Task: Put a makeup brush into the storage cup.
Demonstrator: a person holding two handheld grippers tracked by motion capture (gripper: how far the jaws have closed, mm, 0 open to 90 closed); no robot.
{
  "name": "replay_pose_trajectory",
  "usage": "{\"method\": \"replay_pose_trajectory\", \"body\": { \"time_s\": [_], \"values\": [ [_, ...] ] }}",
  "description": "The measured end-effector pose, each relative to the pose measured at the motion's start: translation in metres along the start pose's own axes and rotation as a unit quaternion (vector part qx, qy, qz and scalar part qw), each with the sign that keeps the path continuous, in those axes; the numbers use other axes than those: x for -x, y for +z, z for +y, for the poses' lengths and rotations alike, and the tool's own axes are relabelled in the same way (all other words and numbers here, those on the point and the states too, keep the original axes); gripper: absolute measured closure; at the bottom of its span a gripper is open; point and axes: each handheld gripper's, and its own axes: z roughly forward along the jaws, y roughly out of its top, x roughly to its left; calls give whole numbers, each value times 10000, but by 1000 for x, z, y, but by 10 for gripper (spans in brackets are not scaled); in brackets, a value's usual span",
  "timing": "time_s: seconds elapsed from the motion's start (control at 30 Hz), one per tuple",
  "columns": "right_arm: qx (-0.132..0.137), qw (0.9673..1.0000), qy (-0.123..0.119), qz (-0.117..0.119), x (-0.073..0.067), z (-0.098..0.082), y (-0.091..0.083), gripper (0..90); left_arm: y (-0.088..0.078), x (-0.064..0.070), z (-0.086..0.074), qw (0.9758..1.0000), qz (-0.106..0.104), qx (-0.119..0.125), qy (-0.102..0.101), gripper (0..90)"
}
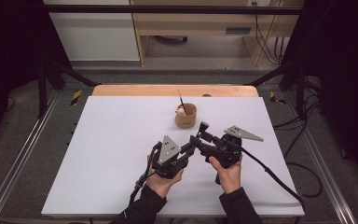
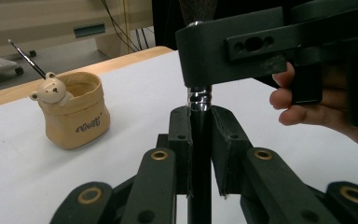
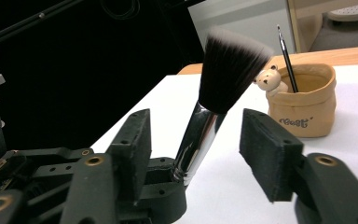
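The white tabletop (image 1: 102, 154) carried everything, its wooden far edge bare along the back. Both forearms came in over its near edge, and the two grippers met a little right of the middle, nearer the near edge than the far one.

The left gripper (image 2: 200, 116) was clenched on the black handle of a makeup brush (image 3: 223, 74), pads pressed to either side just below the silver ferrule, the brush standing roughly upright with its dark, pale-tipped bristles uppermost. The right gripper (image 3: 200, 135) straddled the ferrule from the other side: its jaws were parted, with a gap showing between each pad and the metal, so it was not gripping yet.

Toward the far edge, well apart from the hands, stood a tan holder (image 1: 186, 116) shaped like a small bag, with a little bear figure (image 2: 50, 89) on its rim and a thin black brush (image 3: 286, 56) leaning inside.

The hand-over looked like the risky part. The ferrule was smooth and tapered, so if the right pads closed on it off-centre the brush could twist or slide; if the left let go before the right had a firm hold, it could drop to the tabletop. The bristles sat close to the right jaws and might be pinched. Later, a tilted brush lowered into the light holder could knock it, or the thin brush, over.
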Motion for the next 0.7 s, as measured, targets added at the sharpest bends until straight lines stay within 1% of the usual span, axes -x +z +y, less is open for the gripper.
{"method": "replay_pose_trajectory", "body": {
  "time_s": [0.17,0.3,0.7],
  "values": [
    [-28,9999,94,82,0,-1,1,552,0,2,0,10000,-15,9,-4,785],
    [-53,9998,163,126,1,0,1,612,1,3,-1,10000,-13,4,-7,784],
    [-94,9991,332,228,1,-1,1,734,1,4,-1,10000,-27,4,6,785]
  ]
}}
